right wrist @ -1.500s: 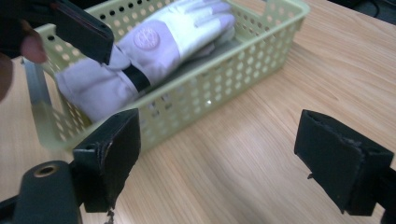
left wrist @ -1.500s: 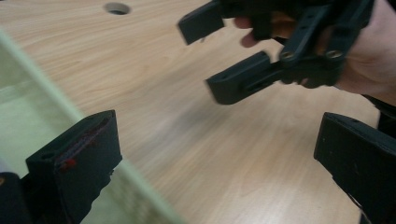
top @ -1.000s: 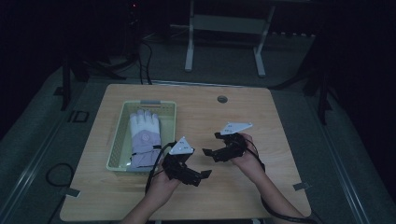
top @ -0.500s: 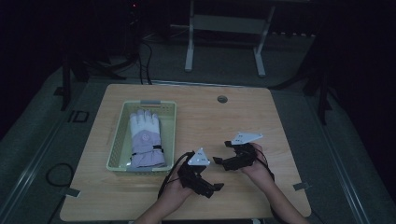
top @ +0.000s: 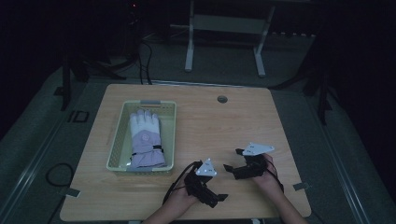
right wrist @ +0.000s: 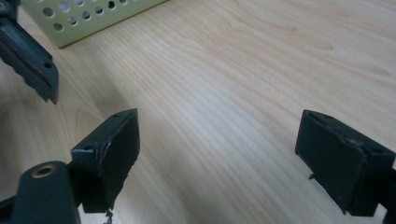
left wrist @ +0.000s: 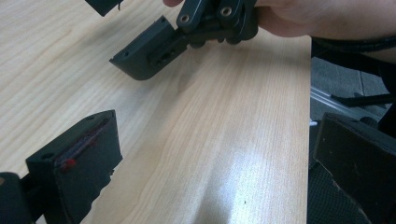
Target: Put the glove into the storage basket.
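High view: white-and-lilac padded glove lying flat inside pale green perforated plastic basket on light wooden table; left gripper and right gripper near front edge, well apart from it.
Left gripper view: jaws spread wide, empty.
Right gripper view: same, basket corner beyond.

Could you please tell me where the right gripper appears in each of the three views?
High view: the right gripper is at the table's front right, in the person's hand.
Left gripper view: it is at the top centre, jaws apart, pointing left.
Right gripper view: its own two jaws rise from the bottom, wide open.
Shared landmark: the light wooden table beneath it.
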